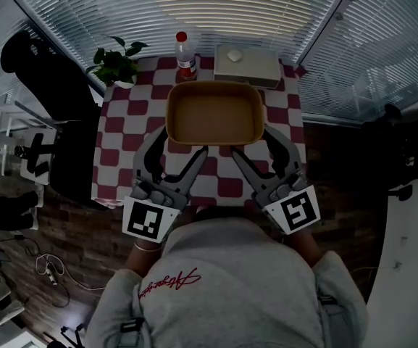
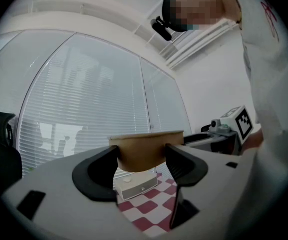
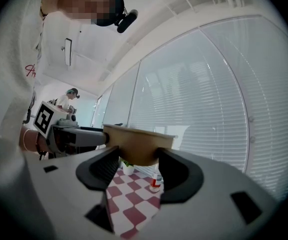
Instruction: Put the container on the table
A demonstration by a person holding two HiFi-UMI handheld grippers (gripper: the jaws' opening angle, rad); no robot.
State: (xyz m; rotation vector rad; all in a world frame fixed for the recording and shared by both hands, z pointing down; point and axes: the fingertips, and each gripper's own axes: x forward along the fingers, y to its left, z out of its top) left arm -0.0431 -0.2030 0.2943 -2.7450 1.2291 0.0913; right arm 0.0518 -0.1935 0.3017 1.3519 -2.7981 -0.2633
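A tan, empty rectangular container [image 1: 216,113] hangs in the air above the red-and-white checkered table [image 1: 122,158]. My left gripper [image 1: 182,142] is shut on its near left part and my right gripper [image 1: 252,142] on its near right part. In the left gripper view the container [image 2: 146,146] sits between the two black jaws of the left gripper [image 2: 141,159], with the tabletop well below it. The right gripper view shows the same: the container [image 3: 139,141] is clamped in the right gripper [image 3: 138,161].
At the table's far edge stand a potted plant [image 1: 118,64], a red-capped bottle [image 1: 186,55] and a white box [image 1: 246,65]. A black office chair [image 1: 56,100] is left of the table. Blinds cover the windows behind. A person [image 3: 71,99] stands far off.
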